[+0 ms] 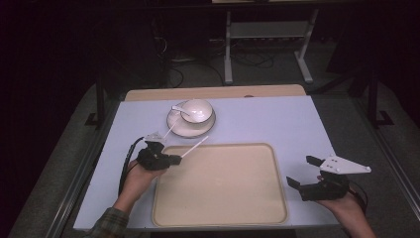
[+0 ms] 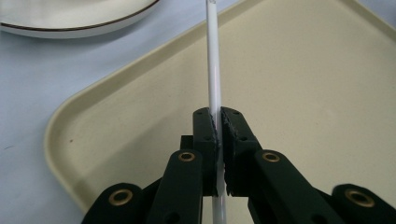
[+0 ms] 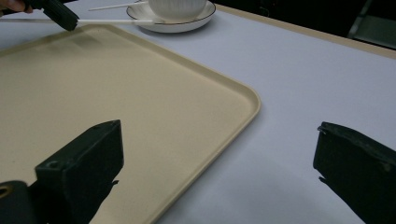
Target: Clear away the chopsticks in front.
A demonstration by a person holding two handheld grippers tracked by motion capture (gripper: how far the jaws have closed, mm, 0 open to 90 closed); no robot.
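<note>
From the high view: one beige tray (image 1: 220, 186) in the middle of the pale blue table (image 1: 277, 124), one plate (image 1: 191, 124) behind it with one white bowl (image 1: 198, 110) sitting on it. There's a white spoon (image 1: 177, 108) leaning at the bowl's left edge, though it's small and kinda hard to make out. Two thin white sticks: one stick (image 1: 194, 147) is pinched in the left gripper (image 1: 174, 159) and pokes out over the tray's far left corner, the other stick (image 1: 170, 131) lies with its far end on the plate rim. Both hands are cut off at the bottom edge. The right gripper (image 1: 303, 173) sits off the tray's right side, jaws wide apart, nothing in them.

Left gripper view: this is where you actually see the grip. Jaws are nearly closed, squeezing the stick (image 2: 214, 70), which runs straight up between the pads above the tray's rounded corner (image 2: 60, 121). The stick's top end is cut off by the frame. A slice of the plate (image 2: 79, 21) shows top left, bowl cropped out.

Right gripper view: its own two jaws stand far apart with only tray (image 3: 140, 93) and table (image 3: 299, 79) between them. Far off at the top left you get the left gripper (image 3: 77, 21) side-on with its stick (image 3: 116, 21) level, the second stick (image 3: 114, 6) behind, and the bowl (image 3: 177, 7) cropped at the top.
</note>
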